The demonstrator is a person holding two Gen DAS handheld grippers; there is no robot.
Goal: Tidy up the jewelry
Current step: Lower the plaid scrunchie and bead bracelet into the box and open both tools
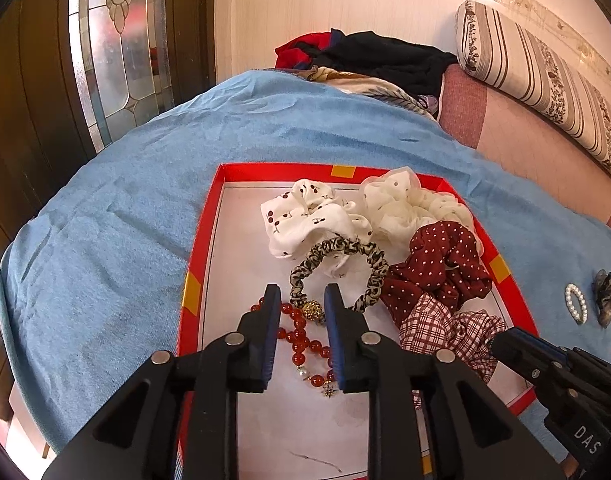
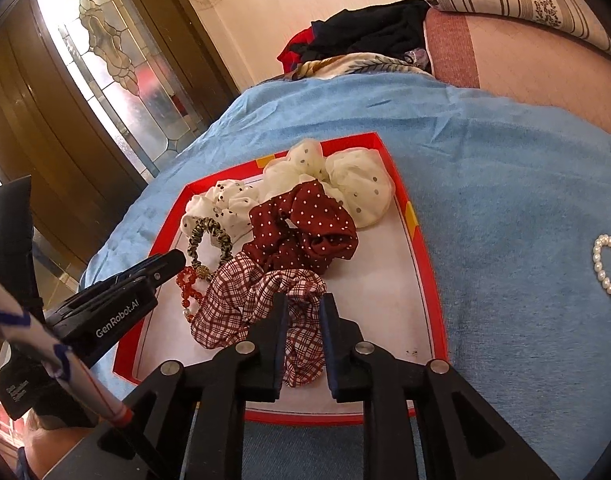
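Left gripper (image 1: pixel 299 300): I hold it over the red tray (image 1: pixel 193 264), fingers apart, gripping nothing; the red bead bracelet (image 1: pixel 301 340) lies on the tray floor in the gap below them.
Right gripper (image 2: pixel 303 306): fingers parted too, nothing pinched, hanging over the plaid scrunchie (image 2: pixel 257 304) at the tray's near side.
Why here: both tools sit above the pile, I judge, because the loose pieces are being gathered into one container.
Tray contents: cherry-print scrunchie (image 1: pixel 305 216) and cream dotted scrunchie (image 1: pixel 409 204) at 12 o'clock, maroon dotted scrunchie (image 1: pixel 437 268) at 3 o'clock, leopard hair tie (image 1: pixel 337 268) in the middle, touching the beads.
Still outside: pearl bracelet (image 2: pixel 607 266) on the blue cloth (image 1: pixel 125 220), well to 3 o'clock of the tray; a small pearl ring (image 1: pixel 576 303) and a dark clip (image 1: pixel 608 298) beside each other there as well.
Open room: bare tray floor at 9 o'clock and 6 o'clock, good for setting more down.
Edges: the raised red rim could catch a low finger; the cloth drops away at 9 o'clock toward the door (image 1: pixel 65 80).
Caution: my two tools are close at the tray's right side, so I mind a bump.
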